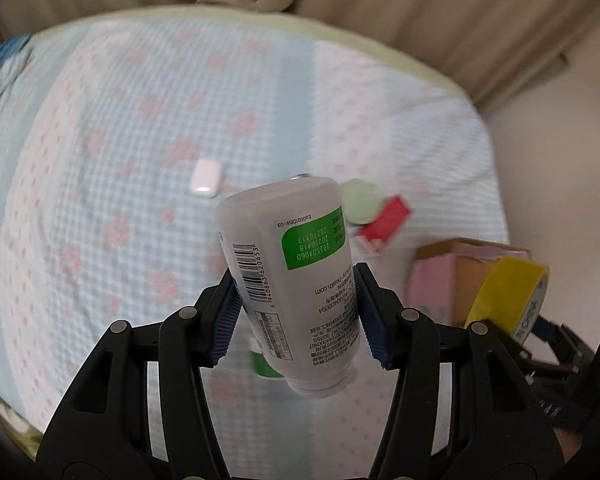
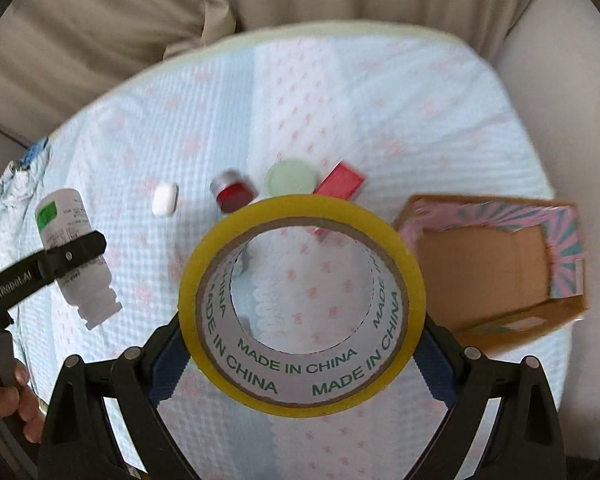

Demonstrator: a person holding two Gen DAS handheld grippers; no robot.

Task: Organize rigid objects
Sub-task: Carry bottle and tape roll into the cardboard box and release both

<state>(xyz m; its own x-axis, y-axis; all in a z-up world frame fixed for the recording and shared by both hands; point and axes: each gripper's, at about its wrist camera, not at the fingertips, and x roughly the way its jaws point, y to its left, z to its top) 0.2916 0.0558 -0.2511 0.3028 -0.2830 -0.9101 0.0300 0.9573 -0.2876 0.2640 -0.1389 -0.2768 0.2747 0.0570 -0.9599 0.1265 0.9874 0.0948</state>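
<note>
Checked blue-and-pink bedcover (image 2: 340, 100) fills both views. Right gripper (image 2: 300, 344) clamps a yellow tape roll (image 2: 300, 304) — the open pink-patterned cardboard box (image 2: 496, 264) lies just right of it; left gripper (image 1: 296, 316) clamps a white green-labelled plastic bottle (image 1: 296, 280), farther away.

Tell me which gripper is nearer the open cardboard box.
Right. The right gripper, shut on the yellow tape roll, hangs just left of the cardboard box. The left gripper, shut on the white bottle, is farther left, beyond the right one.
</note>
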